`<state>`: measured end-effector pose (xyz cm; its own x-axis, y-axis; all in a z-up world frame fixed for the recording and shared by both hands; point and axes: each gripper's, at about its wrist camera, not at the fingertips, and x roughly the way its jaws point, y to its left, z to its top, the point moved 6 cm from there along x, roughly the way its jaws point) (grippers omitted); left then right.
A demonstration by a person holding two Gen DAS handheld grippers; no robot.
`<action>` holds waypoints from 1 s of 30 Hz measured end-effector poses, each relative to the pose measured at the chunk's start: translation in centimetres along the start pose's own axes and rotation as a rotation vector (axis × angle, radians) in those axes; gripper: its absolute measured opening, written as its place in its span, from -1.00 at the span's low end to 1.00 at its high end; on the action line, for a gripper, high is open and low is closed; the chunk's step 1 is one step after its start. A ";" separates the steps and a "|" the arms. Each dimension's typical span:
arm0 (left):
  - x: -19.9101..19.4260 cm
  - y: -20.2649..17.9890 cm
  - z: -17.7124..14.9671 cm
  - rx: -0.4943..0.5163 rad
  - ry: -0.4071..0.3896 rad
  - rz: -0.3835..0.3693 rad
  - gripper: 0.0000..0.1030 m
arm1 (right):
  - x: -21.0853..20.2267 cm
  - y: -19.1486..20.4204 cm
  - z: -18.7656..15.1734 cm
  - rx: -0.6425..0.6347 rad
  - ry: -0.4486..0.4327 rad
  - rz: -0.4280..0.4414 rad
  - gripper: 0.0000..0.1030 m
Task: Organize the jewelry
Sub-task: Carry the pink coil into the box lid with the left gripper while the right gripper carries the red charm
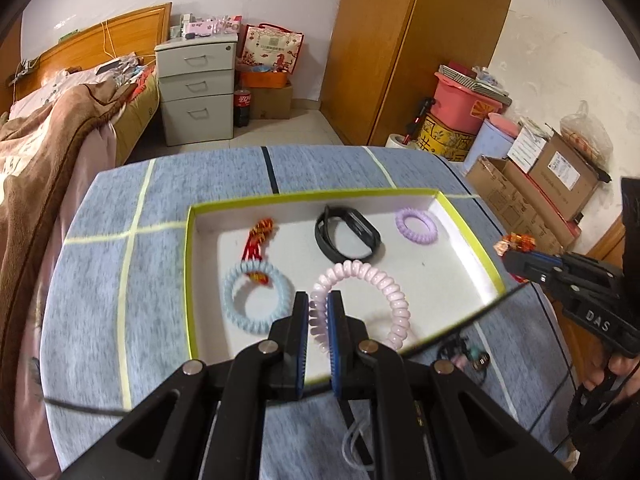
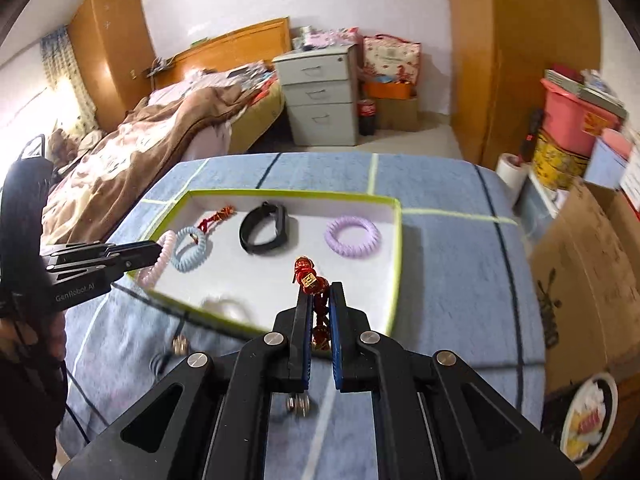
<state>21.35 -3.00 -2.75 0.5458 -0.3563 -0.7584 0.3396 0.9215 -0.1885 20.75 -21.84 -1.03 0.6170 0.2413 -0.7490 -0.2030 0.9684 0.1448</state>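
Inside, tray [image 1: 468, 232] crowded: black band [image 1: 346, 236], purple coil [image 1: 415, 224], blue coil [image 1: 258, 300].

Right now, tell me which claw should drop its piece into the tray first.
Left. The left claw already holds the pink coil bracelet over the tray; the right claw, with the red charm bracelet, is nearer the tray's edge.

We see the left tool [image 1: 318, 304] clamped on a pale pink coil bracelet [image 1: 372, 280] over the green-rimmed tray [image 1: 472, 236]. Inside lie a blue coil bracelet [image 1: 237, 280], a black band [image 1: 347, 238], a lilac coil ring [image 1: 416, 224] and red charms [image 1: 260, 236]. At right, the right tool [image 1: 516, 258] grips a red-gold trinket [image 1: 514, 243].
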 end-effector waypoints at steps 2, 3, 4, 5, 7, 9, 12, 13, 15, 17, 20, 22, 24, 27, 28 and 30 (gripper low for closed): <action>0.7 0.0 0.3 -0.002 0.009 0.004 -0.81 | 1.2 0.0 0.8 -0.001 0.011 0.014 -0.85; 1.0 0.0 0.4 -0.001 0.012 0.006 -0.81 | 2.0 0.1 1.3 0.006 0.019 0.029 -0.85; 1.4 0.0 0.4 -0.002 0.018 0.007 -0.81 | 2.7 0.1 1.8 0.012 0.027 0.043 -0.85; 1.7 0.0 0.4 -0.004 0.023 0.007 -0.81 | 3.5 0.0 2.2 0.022 0.034 0.051 -0.85; 2.5 0.0 0.2 -0.004 0.038 0.011 -0.81 | 4.6 0.0 2.8 0.024 0.048 0.062 -0.85; 3.0 -0.1 0.0 0.013 0.043 0.034 -0.81 | 6.1 0.2 3.3 0.027 0.068 0.077 -0.85; 3.9 -0.2 -0.2 0.025 0.062 0.045 -0.81 | 8.2 0.1 3.8 0.034 0.102 0.096 -0.85; 4.2 -0.1 -0.2 0.024 0.068 0.045 -0.81 | 8.8 0.1 3.8 0.037 0.113 0.095 -0.85; 4.6 0.0 -0.2 0.019 0.076 0.048 -0.81 | 9.6 0.0 3.8 0.037 0.124 0.092 -0.85; 4.7 0.0 -0.2 0.020 0.074 0.056 -0.81 | 10.2 0.1 4.0 0.031 0.130 0.098 -0.85; 5.0 0.1 -0.3 0.027 0.082 0.060 -0.81 | 10.9 0.2 4.1 0.021 0.138 0.090 -0.85; 5.1 0.2 -0.2 0.013 0.081 0.050 -0.81 | 11.1 0.0 4.2 0.018 0.138 0.083 -0.85; 5.1 0.1 -0.2 0.022 0.079 0.055 -0.81 | 11.2 0.0 4.3 0.012 0.140 0.076 -0.85; 5.4 0.0 -0.4 0.014 0.090 0.042 -0.81 | 11.5 0.3 4.4 -0.009 0.146 0.060 -0.85; 5.5 0.1 -0.4 0.007 0.093 0.044 -0.81 | 11.6 0.4 4.5 -0.014 0.148 0.058 -0.85; 5.5 0.3 -0.5 0.008 0.093 0.048 -0.80 | 11.8 0.4 4.4 -0.021 0.153 0.045 -0.85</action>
<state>24.06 -4.65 -7.32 0.4886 -0.2955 -0.8209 0.3212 0.9357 -0.1457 31.31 -18.30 -6.92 0.4847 0.2705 -0.8318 -0.2447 0.9549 0.1679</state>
